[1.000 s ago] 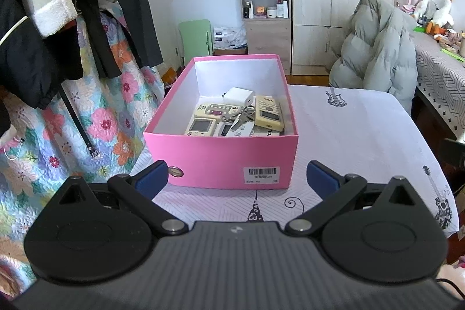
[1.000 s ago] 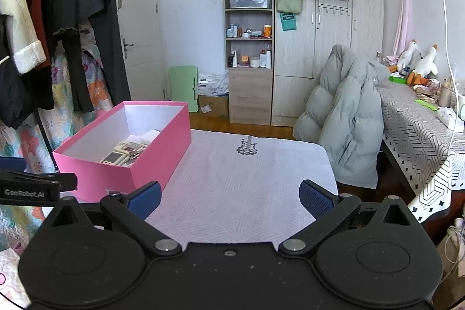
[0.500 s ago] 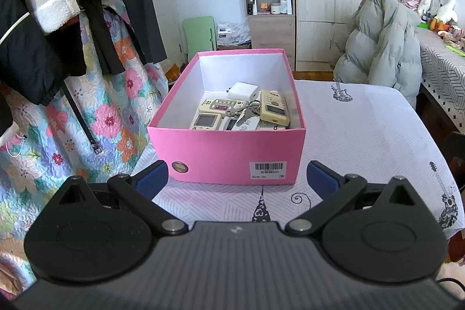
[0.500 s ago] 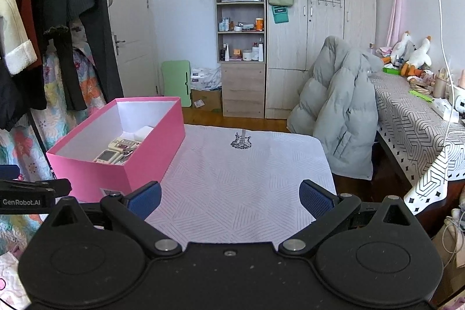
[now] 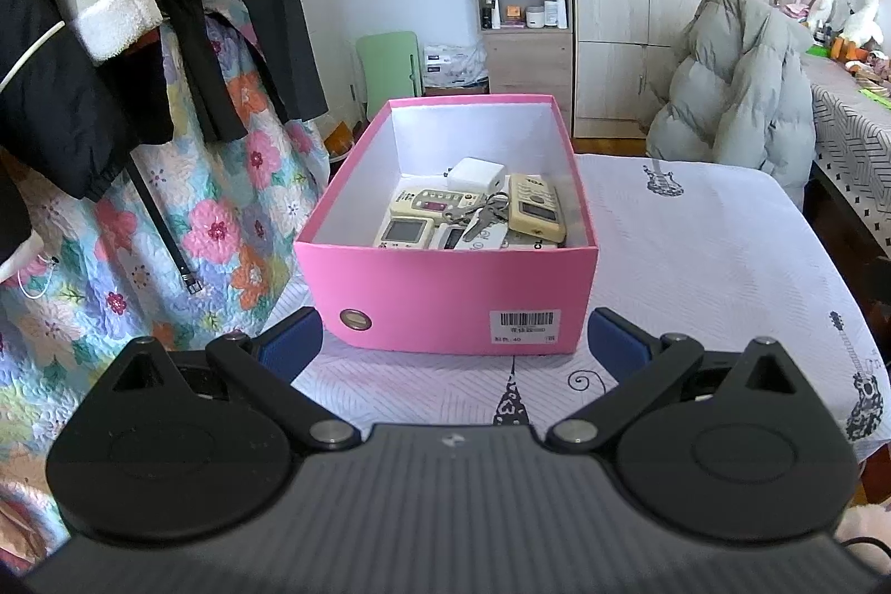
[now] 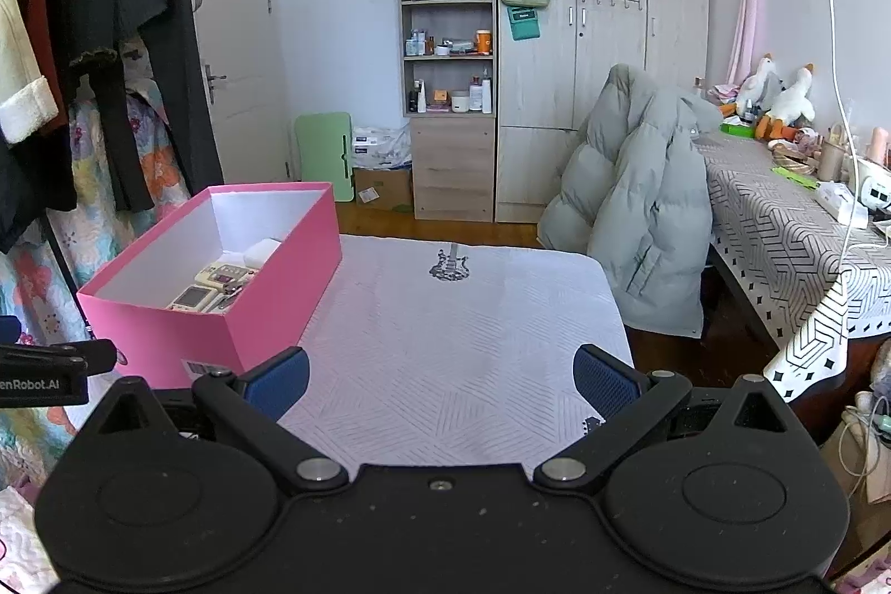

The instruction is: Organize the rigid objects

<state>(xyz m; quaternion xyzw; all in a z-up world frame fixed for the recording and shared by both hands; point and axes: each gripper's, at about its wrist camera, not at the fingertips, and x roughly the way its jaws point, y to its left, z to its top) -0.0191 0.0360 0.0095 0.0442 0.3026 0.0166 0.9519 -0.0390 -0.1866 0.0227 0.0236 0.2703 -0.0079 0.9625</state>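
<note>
Both the left gripper (image 5: 451, 340) and right gripper (image 6: 440, 382) are black plastic, with blue fingertips (image 5: 289, 343), round silver screws and two big round bumps.

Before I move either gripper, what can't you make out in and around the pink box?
- Left wrist view: the pink box near wall hides the remotes' lower ends.
- Right wrist view: the box's right wall hides most contents.
- Barcode label: print too small.
- Both views: the table's near edge sits behind the grippers.
</note>
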